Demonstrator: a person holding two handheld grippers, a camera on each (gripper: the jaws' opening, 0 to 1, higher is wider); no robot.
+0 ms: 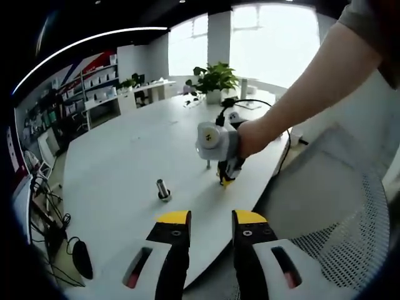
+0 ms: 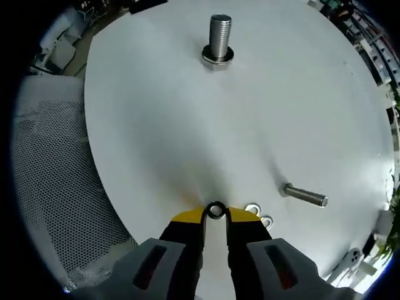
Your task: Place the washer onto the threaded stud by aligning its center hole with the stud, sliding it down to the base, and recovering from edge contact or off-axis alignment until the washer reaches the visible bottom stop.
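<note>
The threaded stud [image 2: 218,34] stands upright on the white table [image 2: 187,125], with a washer-like ring [image 2: 218,57] around its base. It also appears as a small stud [image 1: 163,189] in the left gripper view. My right gripper [image 2: 215,215] is low over the near table edge, shut on a small dark washer [image 2: 215,210] held between its yellow tips. A person's hand holds that right gripper [image 1: 224,180] with its tips down at the table, right of the stud. My left gripper [image 1: 211,219] hovers open and empty off the table's front edge.
Two spare washers [image 2: 259,223] lie just right of the right gripper's tips. A thinner bolt [image 2: 305,197] is on the table further right. A mesh chair [image 2: 56,187] is beside the table edge. A potted plant [image 1: 214,80] and a cable [image 1: 247,103] are at the far end.
</note>
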